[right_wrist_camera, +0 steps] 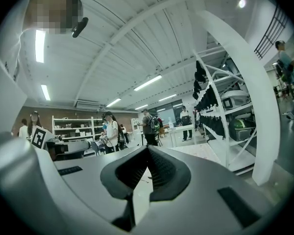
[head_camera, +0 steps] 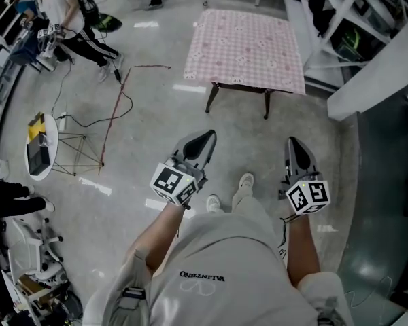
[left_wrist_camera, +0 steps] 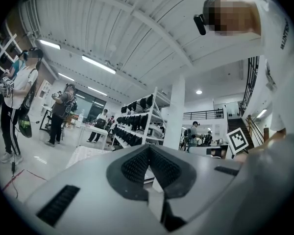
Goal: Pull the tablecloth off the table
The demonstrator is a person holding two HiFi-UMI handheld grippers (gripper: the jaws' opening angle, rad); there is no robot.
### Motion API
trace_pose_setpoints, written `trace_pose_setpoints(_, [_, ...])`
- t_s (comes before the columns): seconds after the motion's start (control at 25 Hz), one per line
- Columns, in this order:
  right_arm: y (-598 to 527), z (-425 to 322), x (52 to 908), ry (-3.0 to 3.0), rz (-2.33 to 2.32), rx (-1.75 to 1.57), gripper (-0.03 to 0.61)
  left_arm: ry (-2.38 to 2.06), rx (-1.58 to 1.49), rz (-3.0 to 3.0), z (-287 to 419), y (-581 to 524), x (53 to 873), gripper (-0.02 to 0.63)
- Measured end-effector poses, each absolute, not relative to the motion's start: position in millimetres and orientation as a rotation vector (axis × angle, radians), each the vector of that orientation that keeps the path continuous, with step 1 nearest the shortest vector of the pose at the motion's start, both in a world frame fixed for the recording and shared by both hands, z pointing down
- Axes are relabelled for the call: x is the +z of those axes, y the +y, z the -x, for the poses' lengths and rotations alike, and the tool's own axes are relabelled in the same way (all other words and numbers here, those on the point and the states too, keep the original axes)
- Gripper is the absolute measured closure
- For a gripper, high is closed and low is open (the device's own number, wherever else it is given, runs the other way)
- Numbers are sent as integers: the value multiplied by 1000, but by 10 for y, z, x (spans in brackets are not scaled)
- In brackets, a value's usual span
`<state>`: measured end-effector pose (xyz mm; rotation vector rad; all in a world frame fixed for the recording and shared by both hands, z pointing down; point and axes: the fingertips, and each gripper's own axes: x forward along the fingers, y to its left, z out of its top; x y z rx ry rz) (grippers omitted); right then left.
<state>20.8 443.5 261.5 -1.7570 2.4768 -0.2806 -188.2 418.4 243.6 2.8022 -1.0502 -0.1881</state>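
A pink checked tablecloth point(head_camera: 245, 48) covers a small table with dark curved legs point(head_camera: 211, 98) ahead of me on the grey floor. My left gripper point(head_camera: 208, 136) points toward the table from well short of it, jaws shut with nothing between them. My right gripper point(head_camera: 292, 143) is held beside it, also shut and empty, about level with the left. In the left gripper view the left gripper point(left_wrist_camera: 148, 149) shows closed ribbed pads, with the cloth point(left_wrist_camera: 85, 154) pale and small at the left. The right gripper point(right_wrist_camera: 148, 150) shows the same, the cloth point(right_wrist_camera: 203, 151) lying beyond it.
White shelving point(head_camera: 340, 19) stands right of the table, with a white beam point(head_camera: 374, 80) reaching out. A red cable point(head_camera: 119, 107) and black cable cross the floor at left, near a small round stand point(head_camera: 39, 147). People point(head_camera: 68, 19) stand at far left. My shoes point(head_camera: 246, 180) are below.
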Motion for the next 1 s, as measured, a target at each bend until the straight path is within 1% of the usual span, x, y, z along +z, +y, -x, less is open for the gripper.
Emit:
trace_pose_setpoints(0.4, [3968, -327, 2772, 2511, 1698, -338, 569, -1070, -164, -2757, 1626, 3821, 2542, 614])
trace_pose_setpoints(1.0, [2819, -905, 2909, 2591, 1504, -429, 569, -1140, -126, -2708, 711, 2872, 2595, 614])
